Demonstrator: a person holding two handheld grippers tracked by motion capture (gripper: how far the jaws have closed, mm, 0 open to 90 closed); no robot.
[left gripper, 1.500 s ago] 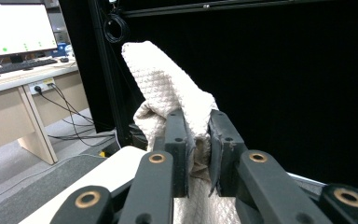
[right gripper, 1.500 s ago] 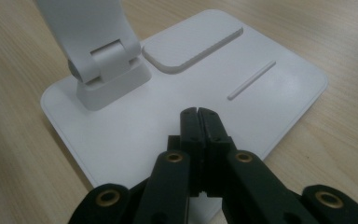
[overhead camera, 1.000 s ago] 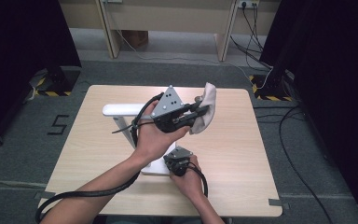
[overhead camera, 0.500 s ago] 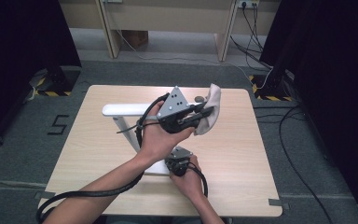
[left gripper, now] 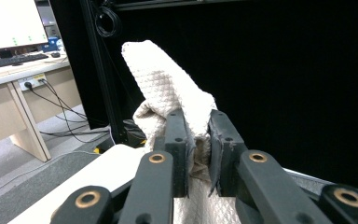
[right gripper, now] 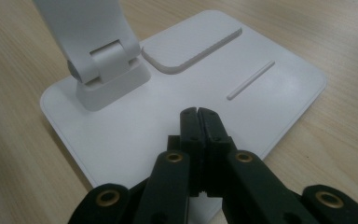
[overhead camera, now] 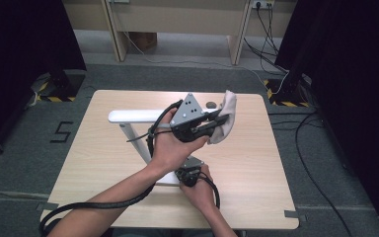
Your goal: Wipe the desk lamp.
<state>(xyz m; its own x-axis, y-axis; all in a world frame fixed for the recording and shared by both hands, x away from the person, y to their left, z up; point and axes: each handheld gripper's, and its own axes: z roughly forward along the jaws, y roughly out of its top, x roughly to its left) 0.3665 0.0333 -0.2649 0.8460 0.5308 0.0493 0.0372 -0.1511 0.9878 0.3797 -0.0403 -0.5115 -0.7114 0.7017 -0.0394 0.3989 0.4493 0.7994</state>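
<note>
A white desk lamp stands on the wooden table (overhead camera: 256, 168); its flat head (overhead camera: 133, 116) runs level over the table's far half and its arm (overhead camera: 134, 143) slants down to the base. At the right end of the head my left gripper (overhead camera: 220, 120) is shut on a white quilted cloth (overhead camera: 228, 113). In the left gripper view the cloth (left gripper: 168, 88) is bunched between the jaws of that gripper (left gripper: 198, 135) and rises above them. My right gripper (overhead camera: 190, 173) is shut with nothing in it, its tips (right gripper: 198, 112) resting on the lamp's white base (right gripper: 121, 135) near the hinge (right gripper: 105, 70).
A small dark round object (overhead camera: 209, 104) lies on the table behind the cloth. Black curtains stand at both sides, pale desks (overhead camera: 177, 19) at the back. Cables (overhead camera: 316, 128) trail over the floor at the right.
My left gripper has shifted slightly to the right with the cloth in it, along the lamp head. The right gripper has stayed on the base.
</note>
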